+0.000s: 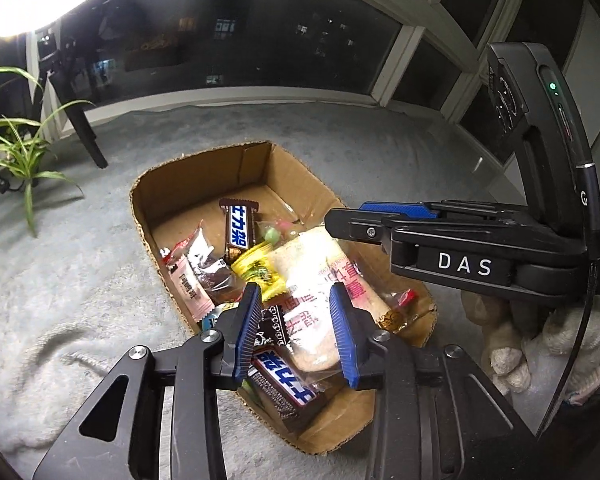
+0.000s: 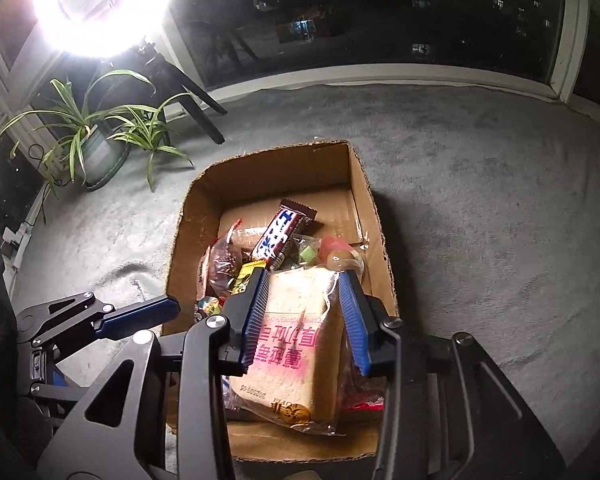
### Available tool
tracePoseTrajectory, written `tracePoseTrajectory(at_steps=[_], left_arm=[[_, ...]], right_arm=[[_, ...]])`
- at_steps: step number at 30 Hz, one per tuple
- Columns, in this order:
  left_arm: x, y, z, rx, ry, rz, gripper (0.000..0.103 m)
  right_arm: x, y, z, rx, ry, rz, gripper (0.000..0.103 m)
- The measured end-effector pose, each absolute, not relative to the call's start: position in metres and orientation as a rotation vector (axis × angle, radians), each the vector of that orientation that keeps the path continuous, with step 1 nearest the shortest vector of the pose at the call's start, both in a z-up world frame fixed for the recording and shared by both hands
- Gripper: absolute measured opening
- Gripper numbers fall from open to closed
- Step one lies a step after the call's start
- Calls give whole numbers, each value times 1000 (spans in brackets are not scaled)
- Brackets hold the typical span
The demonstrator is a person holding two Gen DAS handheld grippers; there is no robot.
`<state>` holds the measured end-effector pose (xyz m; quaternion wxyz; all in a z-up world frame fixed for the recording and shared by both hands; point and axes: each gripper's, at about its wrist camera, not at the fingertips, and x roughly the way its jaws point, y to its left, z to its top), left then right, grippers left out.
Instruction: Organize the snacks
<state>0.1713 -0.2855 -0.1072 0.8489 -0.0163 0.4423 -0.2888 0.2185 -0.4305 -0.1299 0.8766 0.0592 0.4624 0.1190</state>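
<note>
1. Snacks lie heaped in an open brown cardboard box (image 1: 172, 188) that sits on a grey carpeted floor (image 1: 80, 264) near a dark window (image 1: 228, 32); no table is in sight.
2. Among them: a clear-wrapped slice of white bread with pink print (image 2: 296, 332), a brown chocolate bar with a blue-and-white label (image 1: 236, 232) leaning toward the far wall, a second bar of the same kind (image 1: 284, 380) at the near end, a yellow crinkled candy wrapper (image 1: 256, 268) and a pale pink sachet (image 1: 190, 288).
3. Left gripper (image 1: 296, 328) hangs over the near end of the box with its blue ribbed pads apart; snacks show beneath the gap, but nothing is pinched.
4. Right gripper (image 2: 308, 320) straddles the bread slice. Its pads stand apart; the left pad looks to be against the wrapper, the right one seems just clear, so I judge this a loose hold or a release, not a firm clamp.
5. The step in hand appears to be settling the bread into the box, with most snacks already inside.
6. Next move calls for a clean retreat by the right gripper without snagging the thin film, or a firmer squeeze if the slice needs shifting flat.
7. A potted green spider plant (image 2: 100, 148) and a bright ring lamp (image 2: 100, 0) stand well apart from the box.
</note>
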Motion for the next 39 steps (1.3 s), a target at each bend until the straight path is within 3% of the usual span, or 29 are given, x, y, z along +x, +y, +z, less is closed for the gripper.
tracePoseTrajectory(at_steps=[4,8,11,13,16,21,23,26,39], left_arm=[[167,-282,-100,-23,912,-607,34],[161,-277,-92,-5,886,-603,34],[154,-272,-85,6,865,-597,44],[148,-267,-80,12,852,-595,44],[143,-261,-75,18,843,-589,48],[130,-247,-67,31,819,-570,51],[126,-242,-64,31,814,-558,59],[117,-231,-60,25,804,-540,62],[74,-195,-32,38,715,-452,76]], right_arm=[[214,-427,-123,122,952,247,40],[205,-423,-113,128,925,240,52],[196,-417,-105,127,906,240,53],[190,-413,-100,124,896,236,54],[180,-407,-92,125,876,227,65],[160,-400,-79,133,846,216,67],[153,-398,-76,135,835,206,76],[139,-393,-69,124,811,179,82],[75,-370,-46,91,753,4,87]])
